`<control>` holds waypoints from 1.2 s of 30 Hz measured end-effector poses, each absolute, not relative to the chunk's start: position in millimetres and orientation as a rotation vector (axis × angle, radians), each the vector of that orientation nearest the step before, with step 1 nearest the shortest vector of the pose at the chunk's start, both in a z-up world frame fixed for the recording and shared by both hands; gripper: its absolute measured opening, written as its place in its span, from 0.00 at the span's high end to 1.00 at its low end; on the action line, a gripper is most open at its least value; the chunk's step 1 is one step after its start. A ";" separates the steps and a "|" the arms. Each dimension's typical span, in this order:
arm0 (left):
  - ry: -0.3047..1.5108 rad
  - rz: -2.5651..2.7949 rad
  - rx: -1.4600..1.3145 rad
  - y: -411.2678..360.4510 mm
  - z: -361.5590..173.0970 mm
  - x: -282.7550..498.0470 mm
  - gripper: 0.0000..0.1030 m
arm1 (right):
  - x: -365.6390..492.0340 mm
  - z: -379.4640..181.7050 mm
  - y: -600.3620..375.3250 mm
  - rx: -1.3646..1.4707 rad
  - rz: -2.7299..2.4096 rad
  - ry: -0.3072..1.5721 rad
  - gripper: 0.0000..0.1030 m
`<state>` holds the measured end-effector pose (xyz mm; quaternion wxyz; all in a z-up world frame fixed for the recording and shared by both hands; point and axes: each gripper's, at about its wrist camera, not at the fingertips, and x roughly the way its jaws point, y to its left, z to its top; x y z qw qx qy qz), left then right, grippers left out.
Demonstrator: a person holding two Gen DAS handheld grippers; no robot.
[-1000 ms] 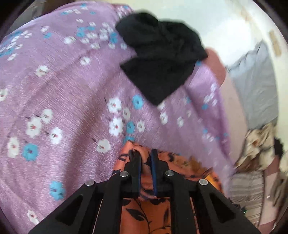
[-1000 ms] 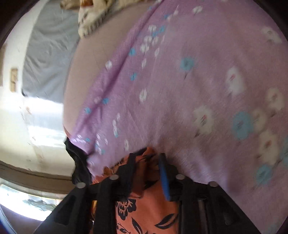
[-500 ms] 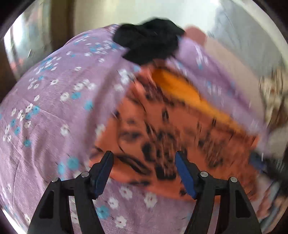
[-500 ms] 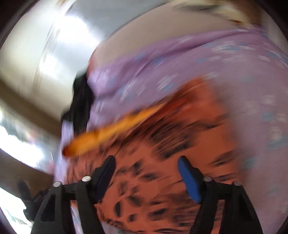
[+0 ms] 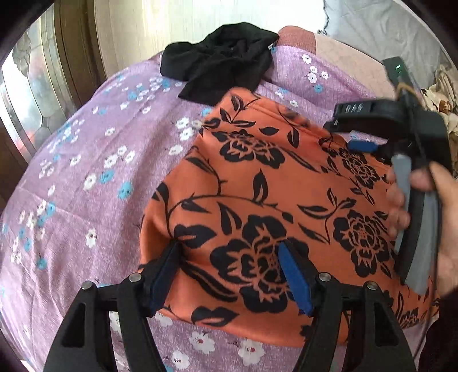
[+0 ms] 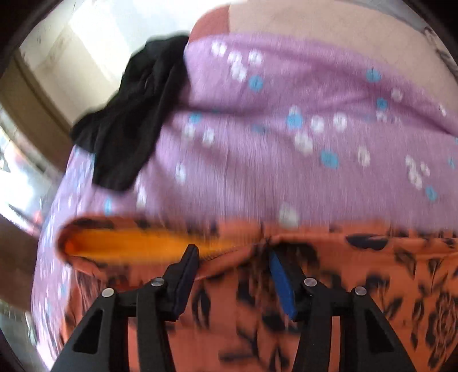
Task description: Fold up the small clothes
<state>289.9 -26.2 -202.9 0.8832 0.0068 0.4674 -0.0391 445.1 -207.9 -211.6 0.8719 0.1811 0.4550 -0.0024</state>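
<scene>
An orange garment with black flowers (image 5: 272,206) lies folded on the purple flowered bedsheet (image 5: 94,160). My left gripper (image 5: 229,271) is open just above its near left corner, holding nothing. My right gripper (image 6: 233,269) is open over the garment's far edge (image 6: 300,300), where the plain orange inside (image 6: 137,246) shows at the fold. In the left wrist view the right gripper (image 5: 357,137) hovers at the garment's right side, held by a hand (image 5: 440,217). A crumpled black garment (image 5: 223,65) lies beyond, at the bed's far end; it also shows in the right wrist view (image 6: 128,120).
A window with a wooden frame (image 5: 37,83) stands to the left of the bed. A pink mattress edge (image 5: 337,48) and a grey cloth (image 5: 380,25) lie past the sheet. A patterned cloth pile (image 5: 443,94) sits at far right.
Both grippers were shut on the orange garment's edge a second ago. They have opened, let go and pulled back, and the garment now lies folded on the sheet.
</scene>
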 end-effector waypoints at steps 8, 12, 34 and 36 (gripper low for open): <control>0.960 -0.072 0.007 -20.4 -198.7 288.9 0.31 | 388.4 -181.4 -232.4 0.356 0.012 0.883 0.48; 0.944 -0.072 -0.011 -18.6 -191.4 279.5 0.31 | 315.0 -174.7 -258.3 0.335 -0.019 0.909 0.48; 0.906 -0.025 0.037 -21.1 -187.9 276.3 0.31 | 196.0 -203.1 -329.3 0.516 -0.192 0.915 0.47; 0.903 -0.026 0.036 -21.1 -187.5 276.4 0.31 | 197.4 -218.1 -339.1 0.573 -0.197 0.964 0.47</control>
